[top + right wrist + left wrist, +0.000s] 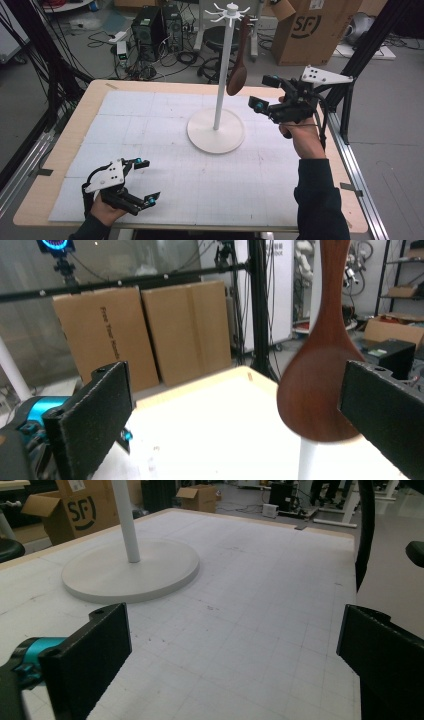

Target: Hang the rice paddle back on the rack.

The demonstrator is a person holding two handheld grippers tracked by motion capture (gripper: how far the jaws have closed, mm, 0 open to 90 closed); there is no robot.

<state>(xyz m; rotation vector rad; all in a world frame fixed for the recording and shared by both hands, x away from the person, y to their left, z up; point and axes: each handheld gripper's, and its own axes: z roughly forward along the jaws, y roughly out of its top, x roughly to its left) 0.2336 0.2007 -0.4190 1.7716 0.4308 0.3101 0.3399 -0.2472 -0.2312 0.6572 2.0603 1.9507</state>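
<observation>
apparently the spoon (239, 70) hangs on the rack (218, 75) already. the right gripper (265, 95) is wide beside it, not touching. the left gripper (145, 181) rests wide and empty near the table (65, 145) edge.

Beyond the pale wooden counter (60, 150) lies a grey floor (395, 130) strewn with black cables (175, 55). A black computer tower (148, 32), a round stool (220, 37) and a large cardboard box (312, 30) stand there. Black metal frame posts (367, 42) rise at the sides.
</observation>
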